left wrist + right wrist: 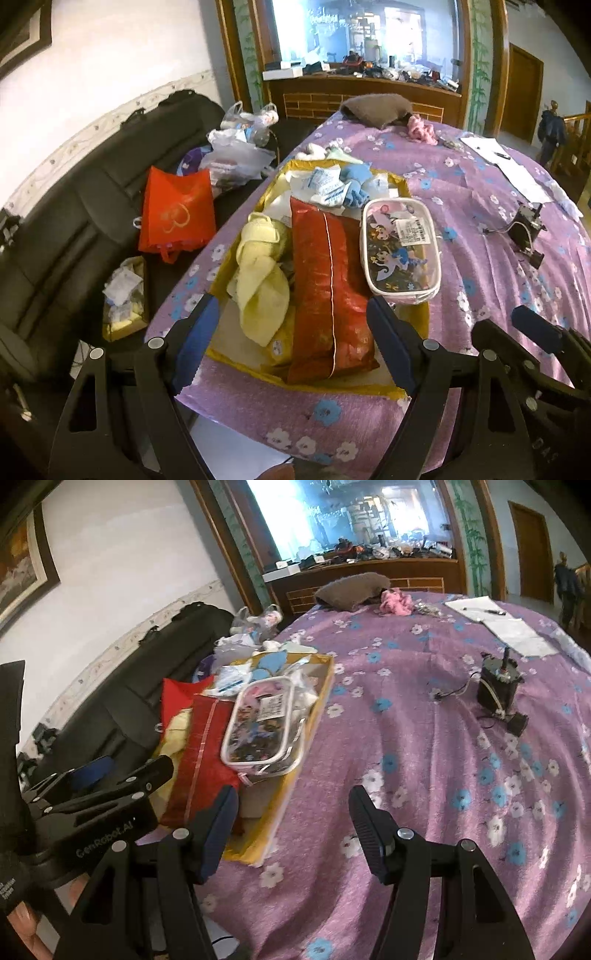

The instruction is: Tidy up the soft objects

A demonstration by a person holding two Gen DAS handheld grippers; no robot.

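A: How are the tongs set?

B: The left gripper (291, 347) is spread wide, nothing pinched, and is hung over the near end of the yellow box (419, 325). The right gripper (293, 834) is likewise held apart and empty, over the purple flowered cloth (424, 760) just beside the box's near corner.

A: And what lies between the left fingers?

B: The red pillow-like pack (325, 291) is framed there, with the pale yellow towel (258, 288) bunched against its left side and the clear cartoon pouch (400, 247) resting on the box's right rim. Blue and white socks (343, 188) are heaped at the far end.

A: How should the step be done well?

B: A pick from the box is judged likeliest. The towel should be taken at a thick fold, not a loose edge, so that it is lifted whole. The pouch looks precariously perched, so it may need to be steadied or moved first.

A: Any writing?

B: "GenRobot.AI" can be read on the left gripper's body in the right view. A white label is stuck on the pouch, but its print is too small to be read.
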